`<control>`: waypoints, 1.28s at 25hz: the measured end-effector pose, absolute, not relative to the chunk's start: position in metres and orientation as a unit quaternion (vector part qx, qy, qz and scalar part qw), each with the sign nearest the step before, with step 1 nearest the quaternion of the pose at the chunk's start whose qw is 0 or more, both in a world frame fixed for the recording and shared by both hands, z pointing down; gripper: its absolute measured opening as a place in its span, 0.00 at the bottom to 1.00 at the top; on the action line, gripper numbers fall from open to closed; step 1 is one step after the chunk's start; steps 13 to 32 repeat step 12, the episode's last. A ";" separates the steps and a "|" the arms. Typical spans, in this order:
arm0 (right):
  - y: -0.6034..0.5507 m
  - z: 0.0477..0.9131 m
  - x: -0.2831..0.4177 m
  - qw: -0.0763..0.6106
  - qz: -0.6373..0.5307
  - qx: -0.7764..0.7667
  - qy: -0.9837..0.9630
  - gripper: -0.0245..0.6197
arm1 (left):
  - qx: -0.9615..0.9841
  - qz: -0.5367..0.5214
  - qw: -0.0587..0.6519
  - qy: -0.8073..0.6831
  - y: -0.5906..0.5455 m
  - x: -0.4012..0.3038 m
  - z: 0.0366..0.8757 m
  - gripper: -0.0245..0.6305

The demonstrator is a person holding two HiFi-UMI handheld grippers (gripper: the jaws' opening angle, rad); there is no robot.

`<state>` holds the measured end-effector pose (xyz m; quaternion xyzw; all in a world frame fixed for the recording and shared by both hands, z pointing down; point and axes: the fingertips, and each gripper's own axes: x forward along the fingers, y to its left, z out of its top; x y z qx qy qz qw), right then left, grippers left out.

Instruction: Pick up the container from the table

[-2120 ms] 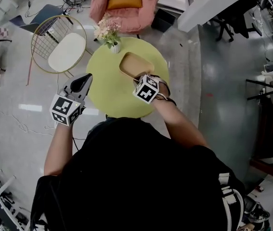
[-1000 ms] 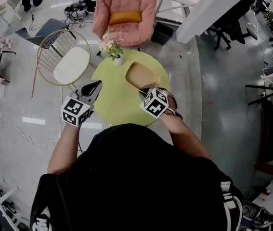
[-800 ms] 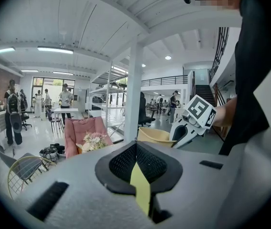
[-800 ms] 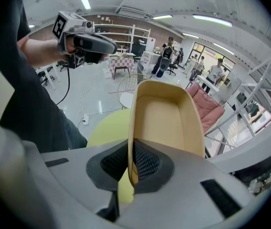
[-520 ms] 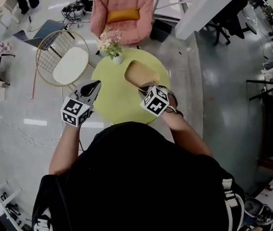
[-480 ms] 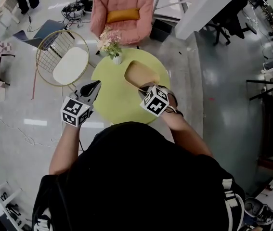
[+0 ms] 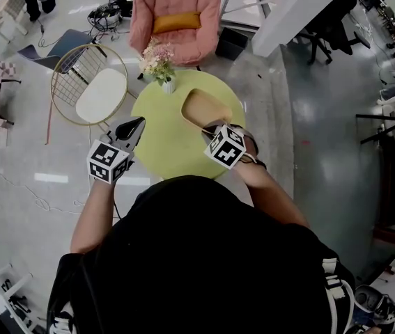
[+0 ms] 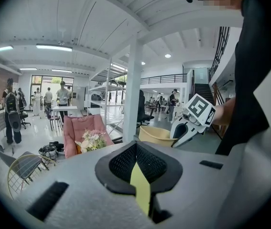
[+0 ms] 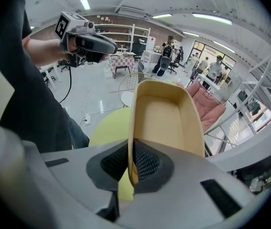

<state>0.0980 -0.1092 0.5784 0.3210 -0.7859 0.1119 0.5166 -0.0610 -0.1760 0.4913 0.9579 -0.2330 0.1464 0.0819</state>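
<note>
Clamping the near rim of the tan container [image 7: 203, 107], the right hand-held gripper [image 7: 207, 126] has its jaws drawn narrow, with only the thin wall of the container between its black ribbed pads [image 9: 145, 163]. In the right gripper view the container [image 9: 161, 118] runs away from the jaws as a long, empty oblong tub, its open side facing the camera. It sits over the upper right part of the round yellow-green bench [image 7: 162, 141]; whether its base touches the bench I cannot tell. The marker cube [image 7: 226, 147] of this hand-held gripper shows just below the container in the head view.

The left hand-held gripper [image 7: 136, 124] hangs at the left edge of the bench, well apart from the container. Its jaws are together at the tips with nothing between them, and only a sliver of the yellow bench shows behind its pads [image 8: 121, 161].

A small vase of pale flowers [image 7: 157, 60] stands at the upper edge of the bench, near the container but apart from it. A pink armchair [image 7: 176, 5] fills the top centre of the frame, and a wire chair with a white cushion [image 7: 99, 92] stands at the upper left
</note>
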 end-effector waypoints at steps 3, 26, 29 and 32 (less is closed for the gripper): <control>-0.108 0.576 0.099 0.516 0.112 0.321 -0.787 0.06 | 0.958 0.148 0.082 -0.231 -0.173 -0.058 0.490 0.06; -0.103 0.569 0.094 0.508 0.109 0.316 -0.794 0.06 | 0.959 0.153 0.080 -0.226 -0.163 -0.057 0.491 0.06; -0.103 0.569 0.094 0.508 0.109 0.316 -0.794 0.06 | 0.959 0.153 0.080 -0.226 -0.163 -0.057 0.491 0.06; -0.103 0.569 0.094 0.508 0.109 0.316 -0.794 0.06 | 0.959 0.153 0.080 -0.226 -0.163 -0.057 0.491 0.06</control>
